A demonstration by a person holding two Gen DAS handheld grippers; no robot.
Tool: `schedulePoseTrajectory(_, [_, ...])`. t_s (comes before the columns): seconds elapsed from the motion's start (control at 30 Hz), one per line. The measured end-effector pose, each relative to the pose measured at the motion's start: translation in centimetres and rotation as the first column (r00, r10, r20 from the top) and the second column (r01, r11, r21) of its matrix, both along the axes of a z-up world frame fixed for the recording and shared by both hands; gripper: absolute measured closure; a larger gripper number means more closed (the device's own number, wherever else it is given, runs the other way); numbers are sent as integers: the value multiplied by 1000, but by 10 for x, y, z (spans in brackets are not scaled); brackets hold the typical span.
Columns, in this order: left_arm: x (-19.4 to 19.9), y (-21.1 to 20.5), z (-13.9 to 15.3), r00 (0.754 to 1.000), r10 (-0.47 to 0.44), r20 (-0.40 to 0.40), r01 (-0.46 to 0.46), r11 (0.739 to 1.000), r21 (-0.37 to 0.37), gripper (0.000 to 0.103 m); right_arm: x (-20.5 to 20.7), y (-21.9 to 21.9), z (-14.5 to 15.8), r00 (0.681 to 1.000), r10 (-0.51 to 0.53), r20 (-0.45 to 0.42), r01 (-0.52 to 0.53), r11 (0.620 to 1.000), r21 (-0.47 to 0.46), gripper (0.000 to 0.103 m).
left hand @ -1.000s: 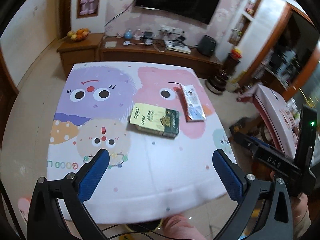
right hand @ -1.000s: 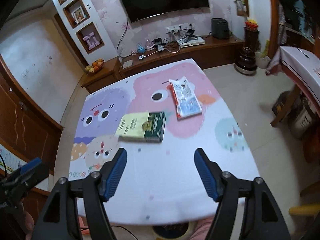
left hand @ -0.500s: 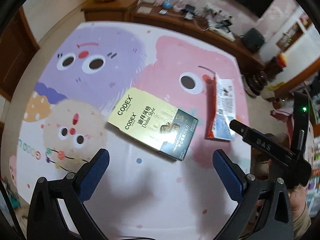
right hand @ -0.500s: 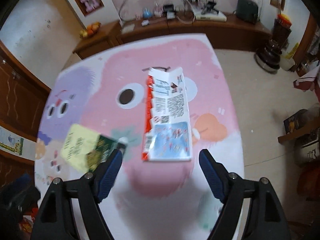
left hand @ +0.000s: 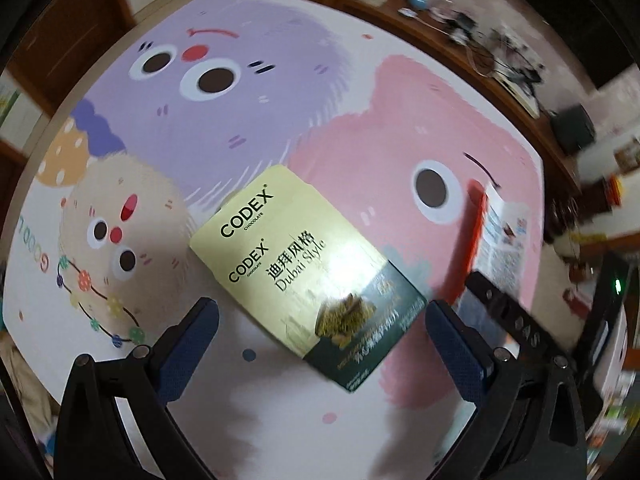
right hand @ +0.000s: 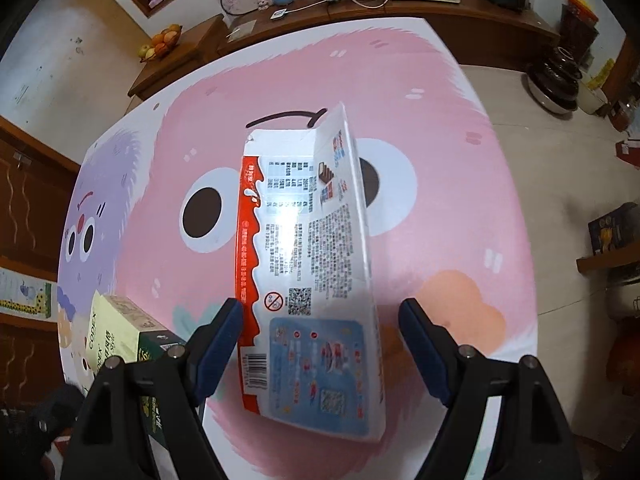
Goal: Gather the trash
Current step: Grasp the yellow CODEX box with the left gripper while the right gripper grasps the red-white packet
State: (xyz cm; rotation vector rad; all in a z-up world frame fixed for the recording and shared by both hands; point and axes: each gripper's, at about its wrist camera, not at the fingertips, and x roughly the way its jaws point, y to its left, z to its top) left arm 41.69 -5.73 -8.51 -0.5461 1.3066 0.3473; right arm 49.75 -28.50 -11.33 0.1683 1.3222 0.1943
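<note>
I see a counter (left hand: 400,92) covered by a cloth printed with pastel cartoon monsters. Two pieces of trash lie flat on it, neither lifted yet, so I judge collecting has barely begun. One is a pale-yellow and dark-green flat cardboard chocolate box (left hand: 304,268); my left gripper (left hand: 320,344) hangs over it, jaws spread wide, touching nothing. One is a white and red flattened carton (right hand: 308,272); my right gripper (right hand: 320,344) straddles it, jaws wide apart, not pressing.
</note>
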Motion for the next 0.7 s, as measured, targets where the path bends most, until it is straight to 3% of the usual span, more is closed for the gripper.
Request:
schedulePoseTrajectory(0.17, [5, 6, -15, 988, 154, -32, -154, 988, -10, 1, -2, 7, -2, 999, 35, 14, -35, 999, -7, 15])
schedulePoseTrajectory(0.37, [17, 4, -35, 963, 256, -78, -257, 966, 3, 1, -4, 12, -3, 995, 97, 18, -96, 995, -41, 14])
schedulePoseTrajectory(0.57, [32, -5, -51, 935, 321, -152, -309, 946, 96, 1, -7, 19, -4, 990, 135, 25, -133, 987, -91, 14])
schedulePoseTrajectory(0.7, [41, -13, -56, 936, 311, -162, -288, 946, 150, 0, -11, 25, -5, 985, 172, 35, -166, 978, -126, 14])
